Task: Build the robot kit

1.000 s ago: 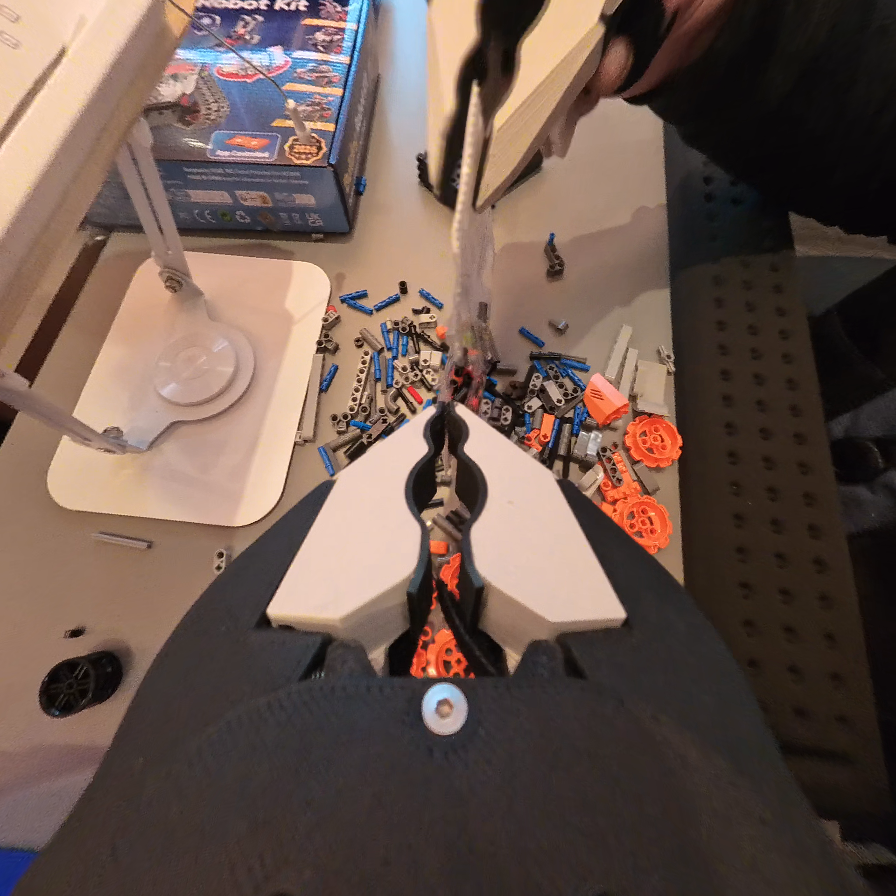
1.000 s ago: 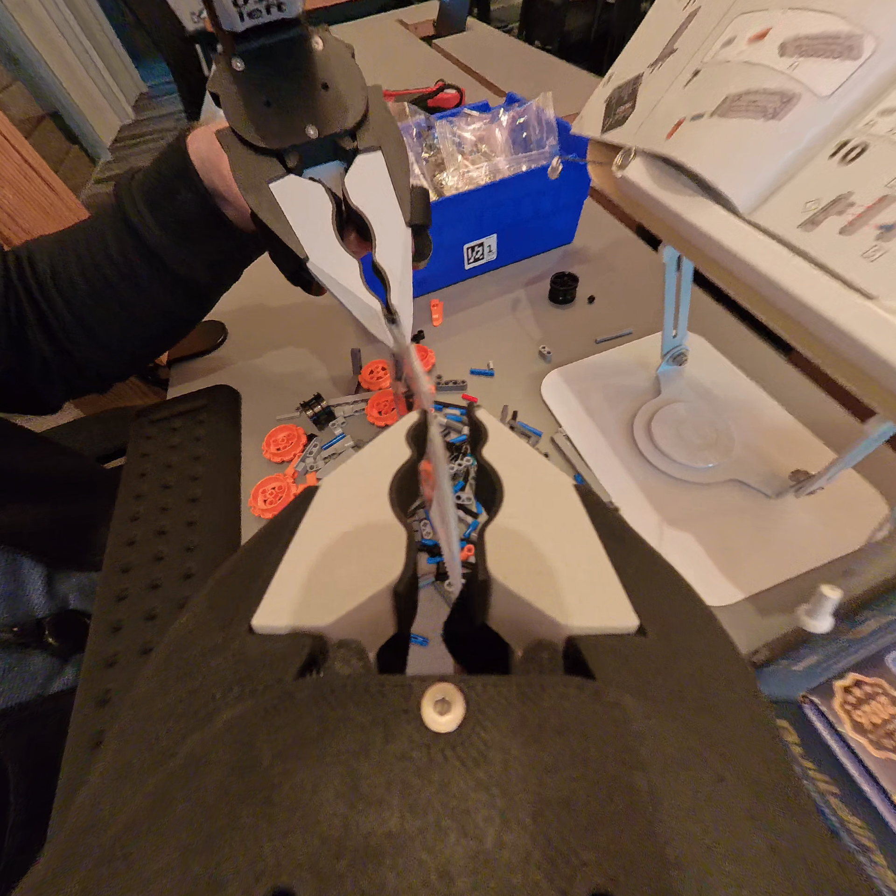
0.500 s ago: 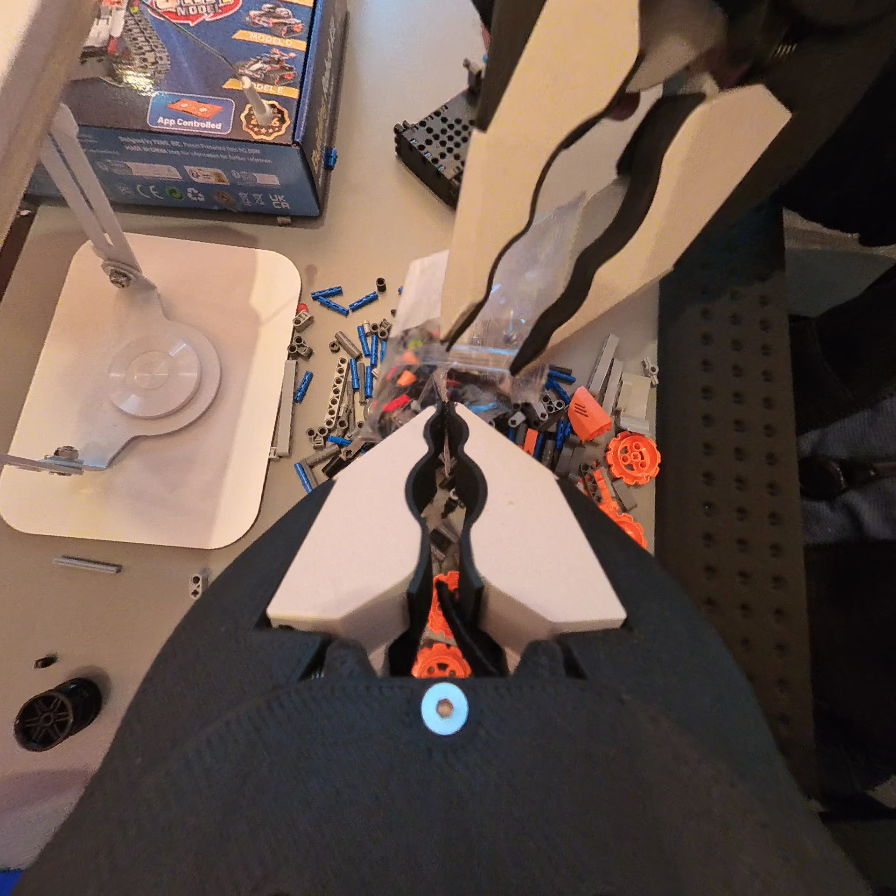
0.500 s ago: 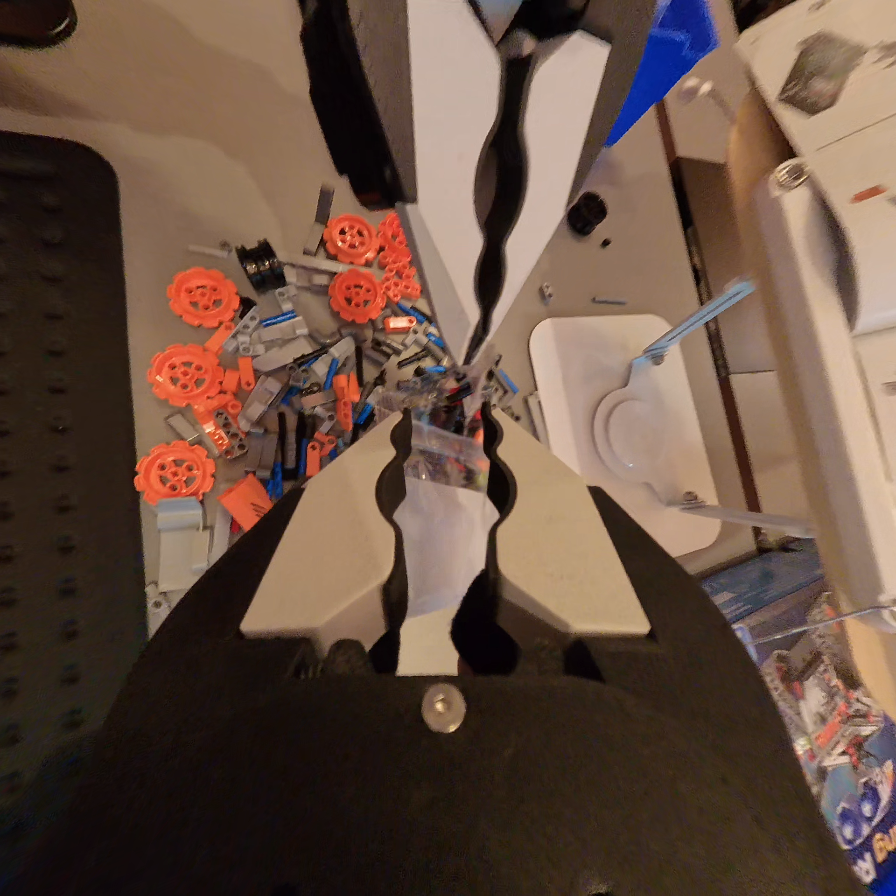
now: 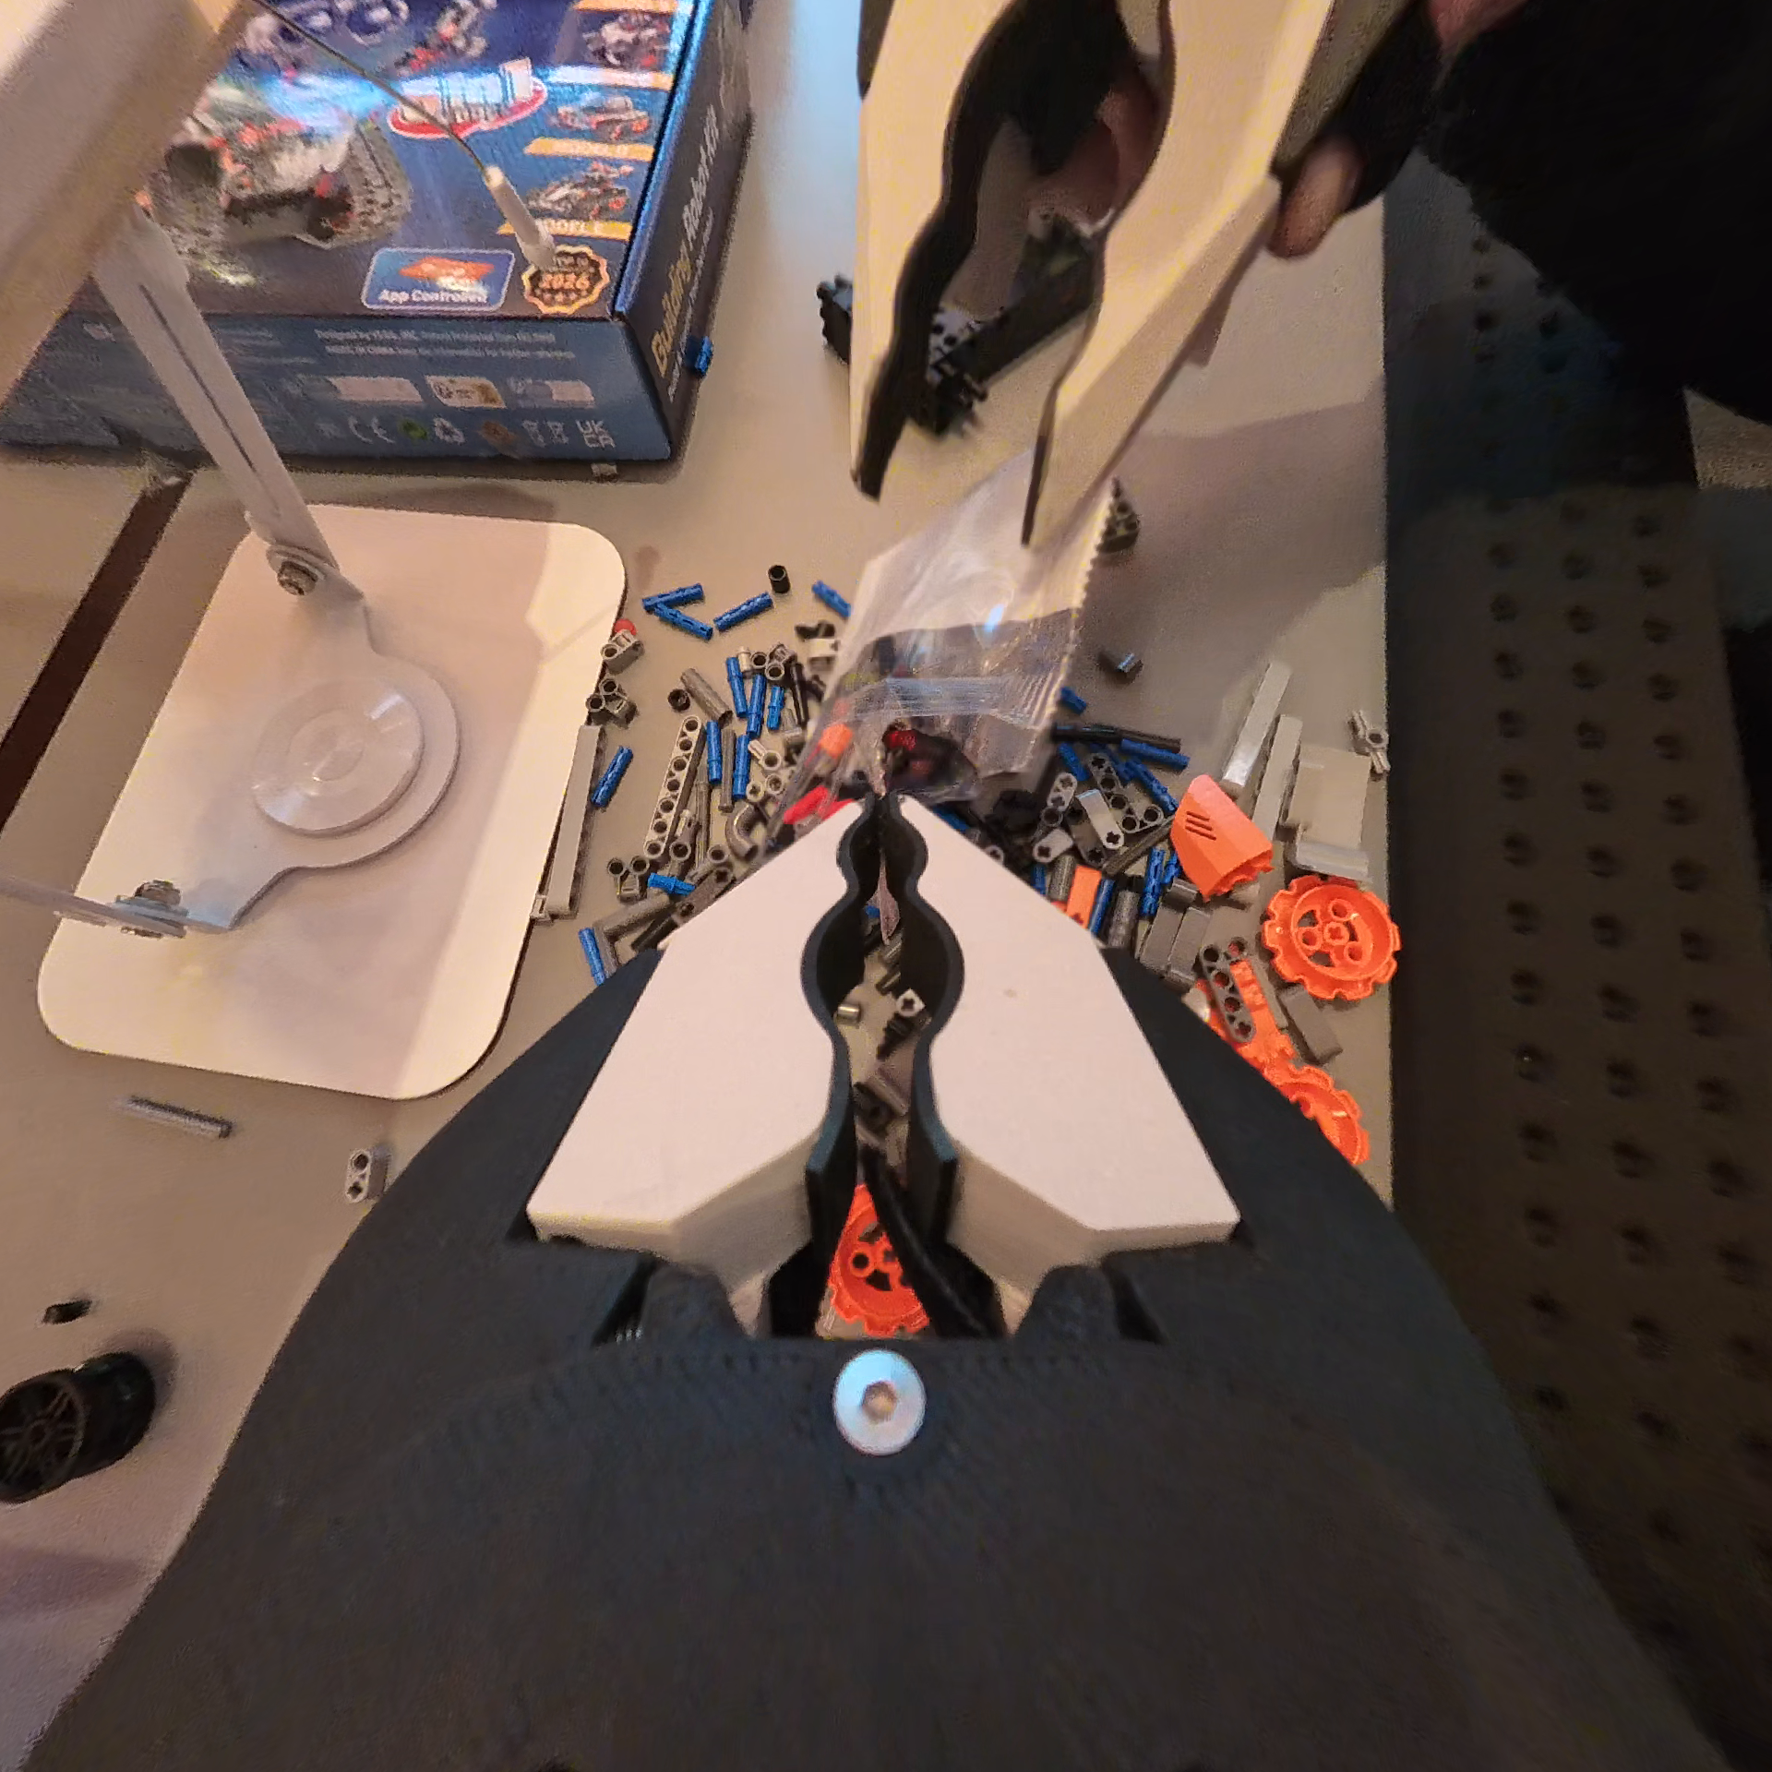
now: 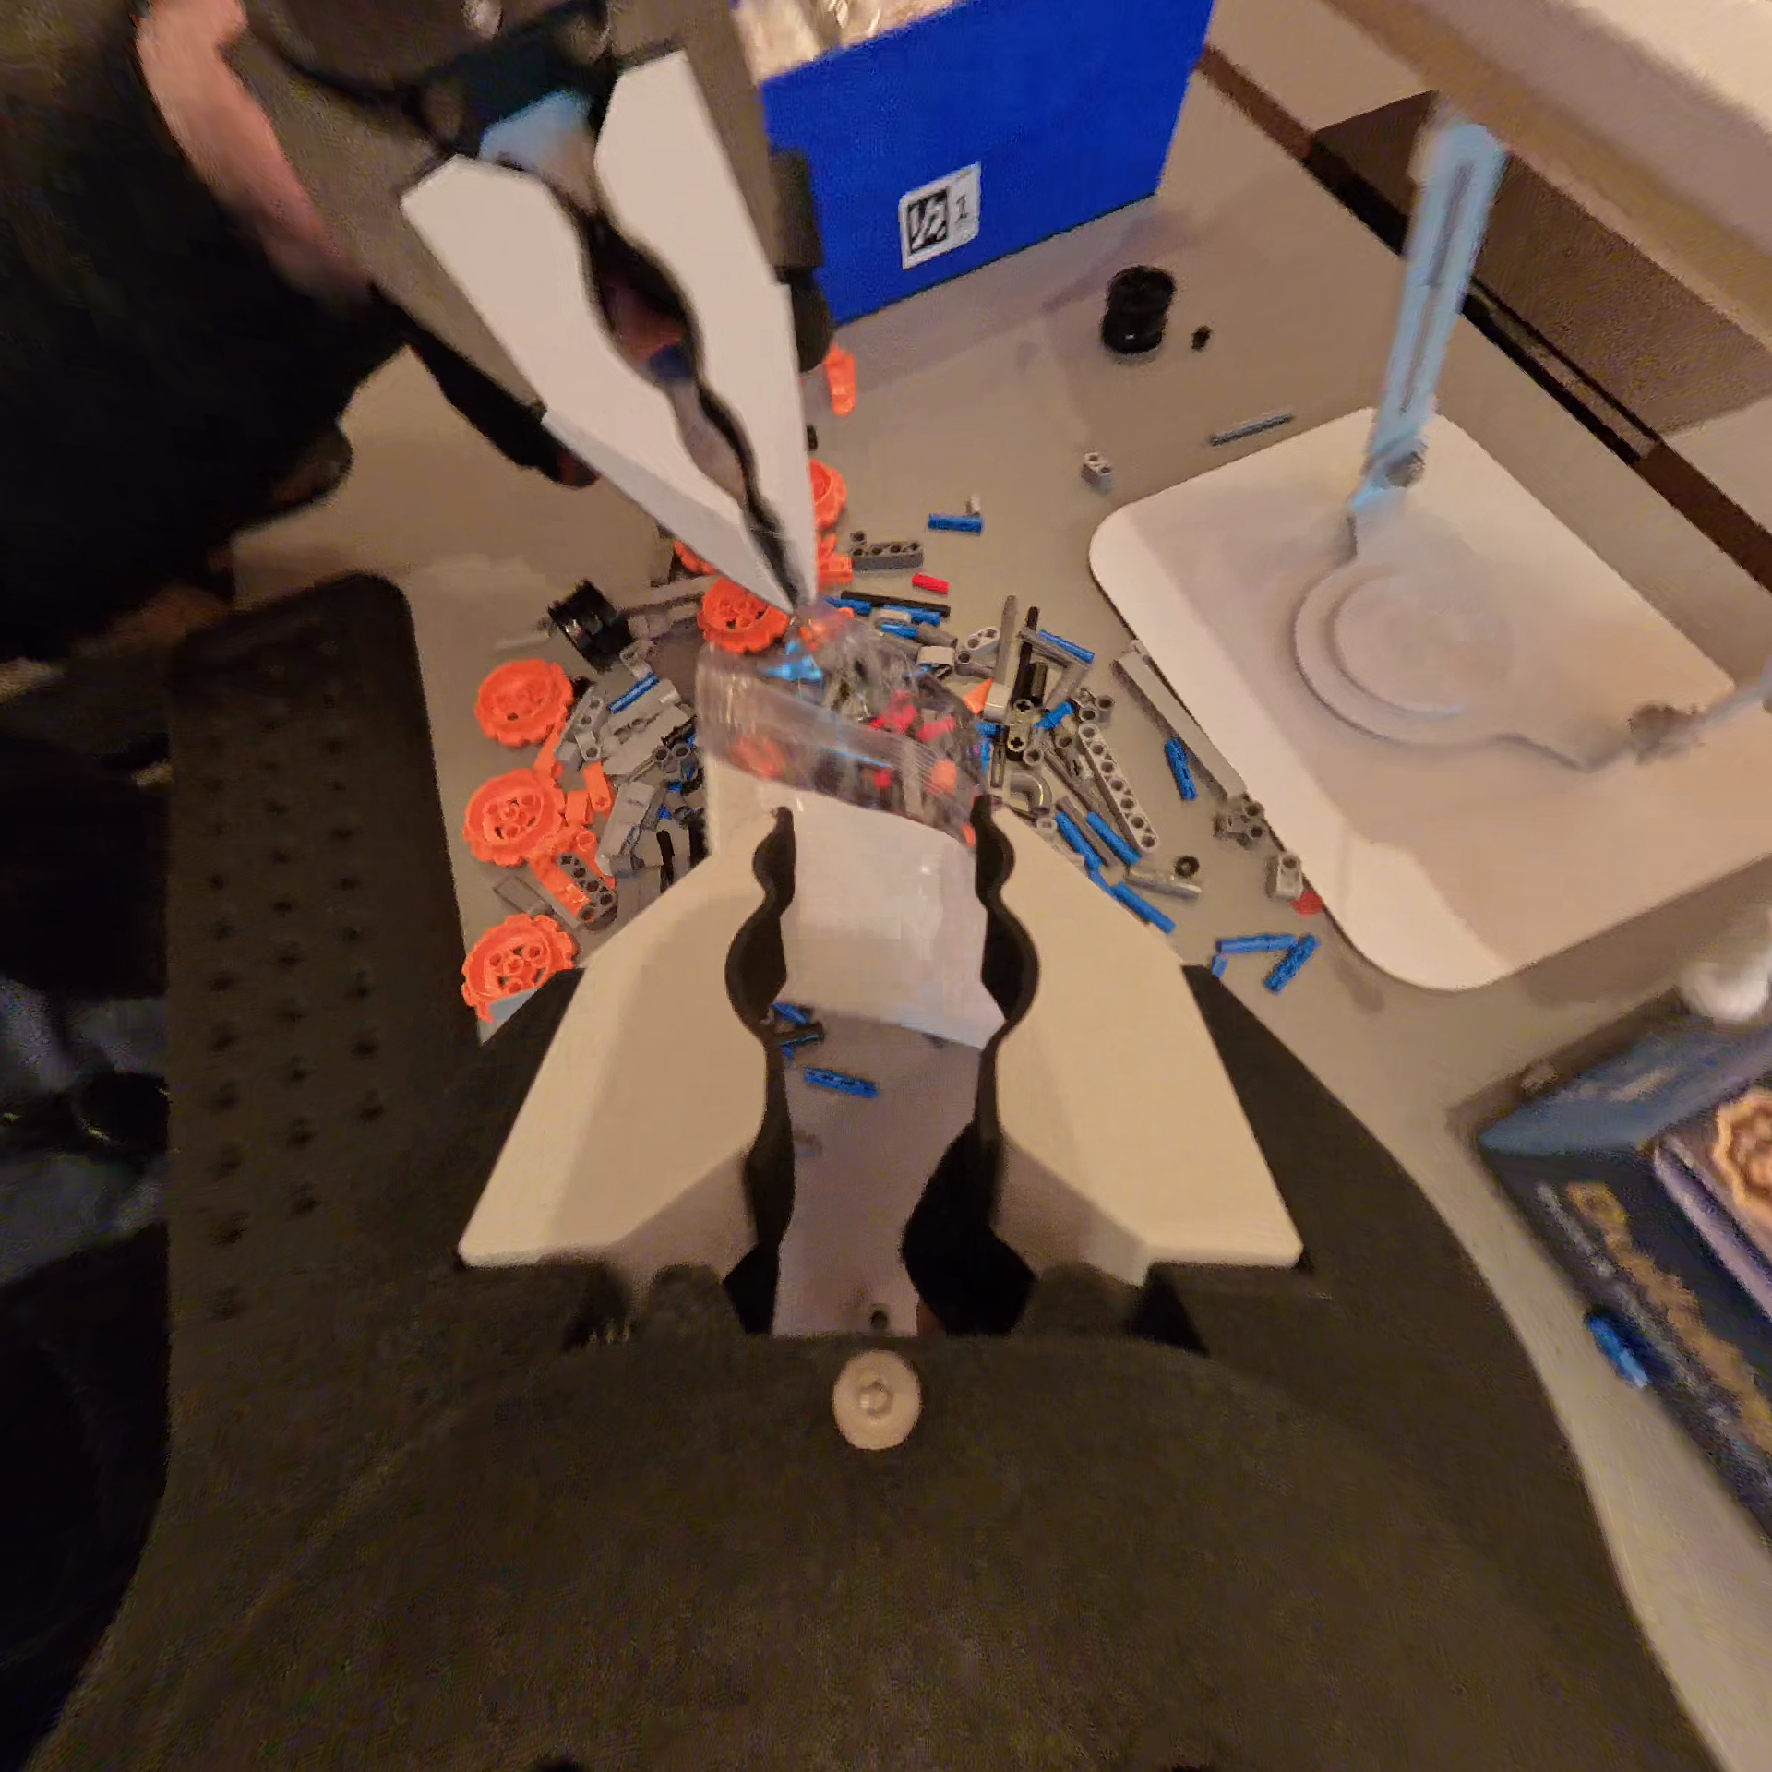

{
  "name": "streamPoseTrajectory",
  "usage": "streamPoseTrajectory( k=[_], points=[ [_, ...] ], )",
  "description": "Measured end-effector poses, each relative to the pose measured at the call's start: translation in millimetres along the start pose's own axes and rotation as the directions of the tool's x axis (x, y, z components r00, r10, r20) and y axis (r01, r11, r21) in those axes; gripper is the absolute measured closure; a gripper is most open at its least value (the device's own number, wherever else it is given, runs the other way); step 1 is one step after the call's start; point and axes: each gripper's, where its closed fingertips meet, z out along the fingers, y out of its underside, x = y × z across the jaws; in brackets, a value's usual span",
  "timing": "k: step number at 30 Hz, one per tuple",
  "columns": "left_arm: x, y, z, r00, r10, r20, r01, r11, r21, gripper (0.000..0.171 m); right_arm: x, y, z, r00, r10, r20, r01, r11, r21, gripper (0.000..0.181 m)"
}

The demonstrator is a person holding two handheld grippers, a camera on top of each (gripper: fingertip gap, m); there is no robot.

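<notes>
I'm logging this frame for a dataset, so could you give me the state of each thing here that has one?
left gripper: shut on a corner of the clear plastic bag.
right gripper: open, fingers astride the bag's other end.
clear plastic bag: lifted off the table, small parts inside.
loose building pieces: scattered on the table.
blue bin: open-topped.

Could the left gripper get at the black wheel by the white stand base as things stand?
Probably not yet: the left gripper is shut on the plastic bag; the black wheel lies unobstructed on the table.

bag [image 6: 844, 738] contents blurred, box [image 5: 403, 240] cropped
</notes>
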Motion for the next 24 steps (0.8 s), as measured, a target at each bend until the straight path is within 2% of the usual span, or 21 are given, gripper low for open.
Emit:
streamPoseTrajectory(
  k=[2, 5, 9, 13, 16, 18, 19, 20, 21, 24],
  points=[
    [0.3, -1.5, -1.0, 1.0, 0.001, 0.026, -0.002, 1.0, 0.029, 0.171, 7.6, 4.9, -15.3, 0.997, 0.083, -0.006, -0.082, 0.995, 0.053, 0.136],
    [2.6, -3.8, -2.9, 1.0, -0.011, 0.029, 0.009, 0.998, 0.066, 0.171, 0.6, 16.0, -32.3, 0.992, 0.112, 0.053, -0.117, 0.986, 0.119, 0.129],
    [5.1, -9.1, -4.8, 0.999, -0.031, 0.015, 0.029, 0.993, 0.111, 0.171, -15.6, 39.7, -24.7, 0.995, 0.069, 0.071, -0.075, 0.994, 0.085, 0.112],
    [3.0, -14.3, -4.2, 0.998, -0.05, 0.03, 0.046, 0.99, 0.134, 0.171, -30.7, 45.7, -20.1, 0.986, 0.101, 0.129, -0.114, 0.988, 0.102, 0.103],
    [6.3, -19.2, -5.3, 0.999, -0.033, 0.032, 0.027, 0.987, 0.16, 0.171, -20.8, 56.2, -15.4, 0.986, 0.152, 0.065, -0.158, 0.984, 0.086, 0.118],
    [8.8, -25.2, -5.7, 0.999, -0.024, 0.021, 0.019, 0.982, 0.189, 0.171, -19.7, 56.9, -6.4, 0.991, 0.126, 0.049, -0.13, 0.988, 0.079, 0.143],
    [8.9, -27.6, -5.8, 1.0, -0.022, 0.022, 0.017, 0.98, 0.201, 0.171, -19.5, 59.2, -3.0, 0.996, 0.085, 0.028, -0.086, 0.995, 0.054, 0.163],
    [10.0, -27.9, -5.6, 1.0, -0.016, 0.02, 0.012, 0.98, 0.2, 0.171, -11.8, 61.1, -2.2, 0.998, 0.042, -0.038, -0.041, 0.999, 0.029, 0.176],
    [12.5, -26.3, -5.3, 1.0, -0.002, 0.014, -0.001, 0.981, 0.195, 0.171, -1.4, 60.7, -3.9, 0.994, 0.014, -0.108, -0.012, 1.0, 0.013, 0.176],
    [18.9, -21.7, -5.8, 1.0, 0.019, -0.01, -0.016, 0.977, 0.212, 0.171, 17.1, 48.8, -13.3, 0.971, -0.108, -0.215, 0.11, 0.994, -0.003, 0.176]
  ],
)
